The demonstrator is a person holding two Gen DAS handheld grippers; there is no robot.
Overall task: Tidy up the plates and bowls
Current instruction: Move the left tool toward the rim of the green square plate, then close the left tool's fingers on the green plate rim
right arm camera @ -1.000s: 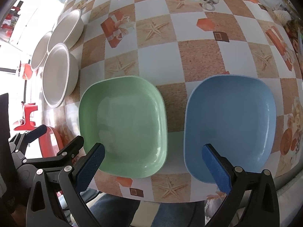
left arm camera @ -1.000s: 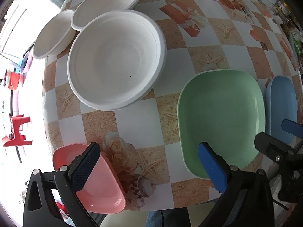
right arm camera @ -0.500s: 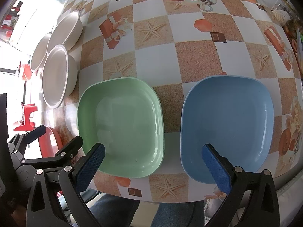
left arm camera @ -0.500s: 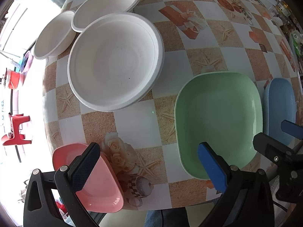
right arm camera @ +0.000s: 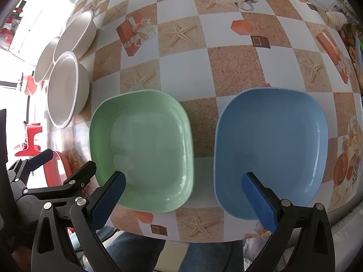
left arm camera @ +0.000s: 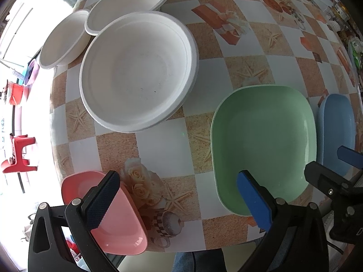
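Three square plates lie along the table's near edge: pink (left arm camera: 113,222) at the left corner, green (left arm camera: 265,140) (right arm camera: 145,149) in the middle, blue (right arm camera: 272,147) (left arm camera: 335,133) on the right. Three white round bowls (left arm camera: 138,70) (right arm camera: 65,88) cluster at the far left. My left gripper (left arm camera: 179,195) hovers open above the near edge, between the pink and green plates. Above the gap between green and blue, my right gripper (right arm camera: 186,192) is open and holds nothing.
The checkered tablecloth (right arm camera: 226,63) with starfish prints spreads far and right. Small clutter sits at the far right edge (right arm camera: 340,18). A red stool (left arm camera: 18,156) stands on the floor to the left. A person's legs (right arm camera: 136,249) show below the near edge.
Both grippers drifted slightly forward and upward over the table; the plates sit a little lower in view. Nothing was grasped or moved.
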